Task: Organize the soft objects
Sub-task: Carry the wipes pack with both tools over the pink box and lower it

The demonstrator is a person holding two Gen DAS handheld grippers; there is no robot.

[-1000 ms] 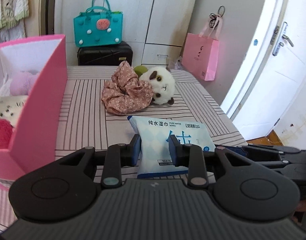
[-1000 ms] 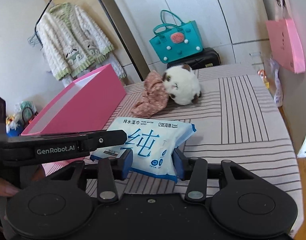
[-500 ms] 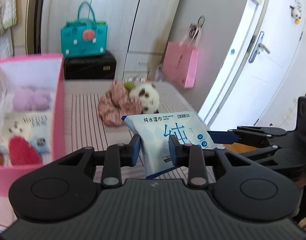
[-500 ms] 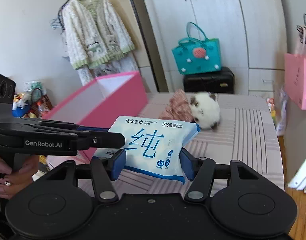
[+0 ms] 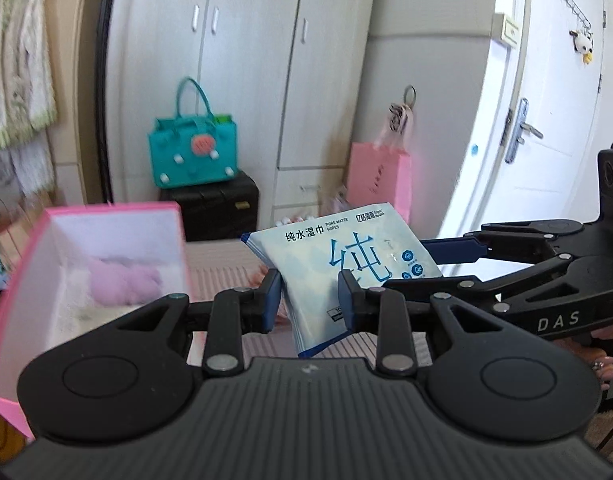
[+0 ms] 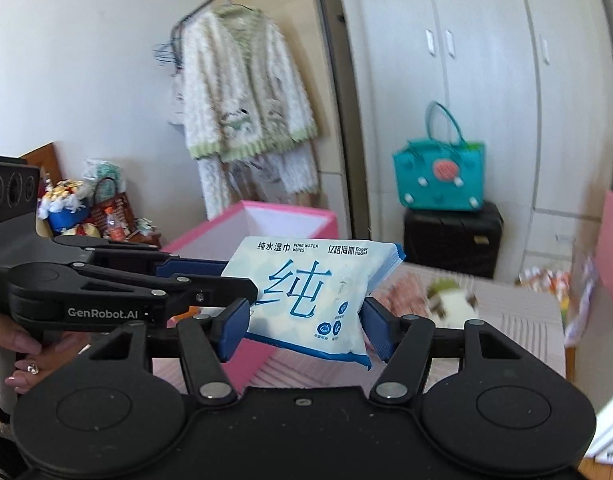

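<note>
**Wipes pack in the air, both grippers at it**

The wardrobe [image 5: 246, 80] fills the back of both views, its top cut off. The striped table [image 6: 518, 320] shows only in strips; gripper bodies hide most of it. The pink box [image 5: 174, 240] is cut off at the left edge of the left wrist view. Inside it only a blurred lilac soft thing [image 5: 122, 280] shows. In the right wrist view just its far rim and one corner clear the tools.

A plush toy [image 6: 458, 304] and a floral cloth [image 6: 402, 292] lie on the far table, too smeared to read in detail. In the left wrist view the pack covers them.

The wipes pack [image 5: 346, 264] is off the table, just beside the box's near corner, printed face toward both cameras. In the left wrist view its long axis slants from the lower near end up and away to the right. In the right wrist view its top edge runs nearly level, dipping slightly to the right.

The left gripper [image 5: 310, 300] stands narrow, its pads pinching the pack's lower end. The right gripper [image 6: 302, 328] has just been opening. The pack sits between its pads, which stand at its side edges without visibly squeezing. Only part of the left hand [image 6: 22, 340] shows at the frame edge.
</note>
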